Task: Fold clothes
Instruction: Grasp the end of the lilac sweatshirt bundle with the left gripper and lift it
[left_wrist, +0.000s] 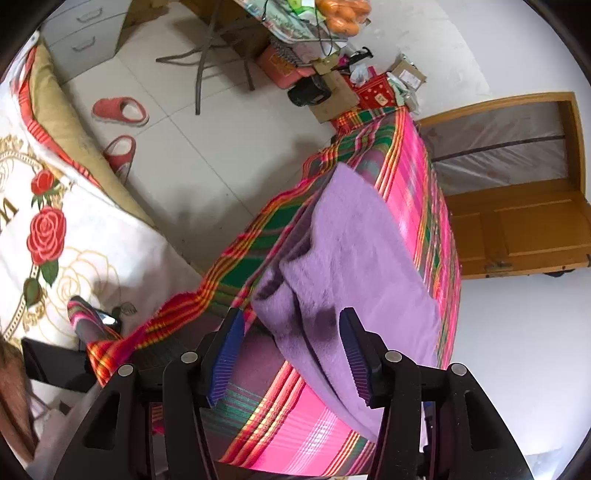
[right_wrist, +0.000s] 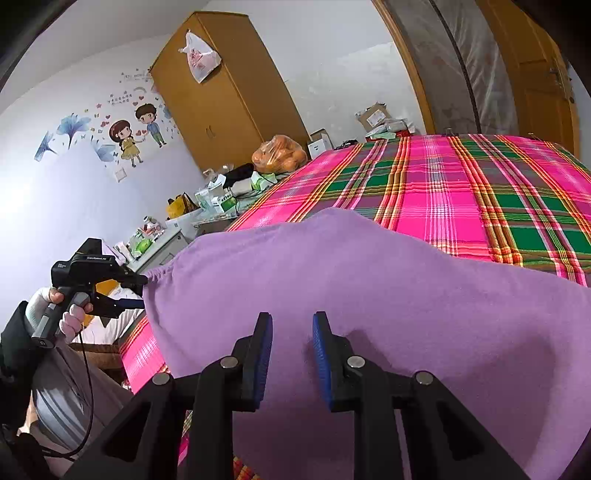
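I read this as the gap between two folds: the fuzzy lilac fleece garment (right_wrist: 369, 295) lies partly doubled on the desk under its pink-and-green plaid cloth (right_wrist: 461, 184), and neither claw holds it. Its far edge humps up unevenly, and its near side reaches the desk's front edge, with one corner lying at the left end.

My left claw (left_wrist: 291, 354) is released, jaws wide, with a fleece fold between them but not pinched; in the right wrist view it sits at that left corner. My right claw (right_wrist: 291, 354) hovers unclenched above the fleece.

Next I would need a fresh grip on an edge. The far plaid is bare, giving room; the white floor (left_wrist: 207, 155) drops away left.
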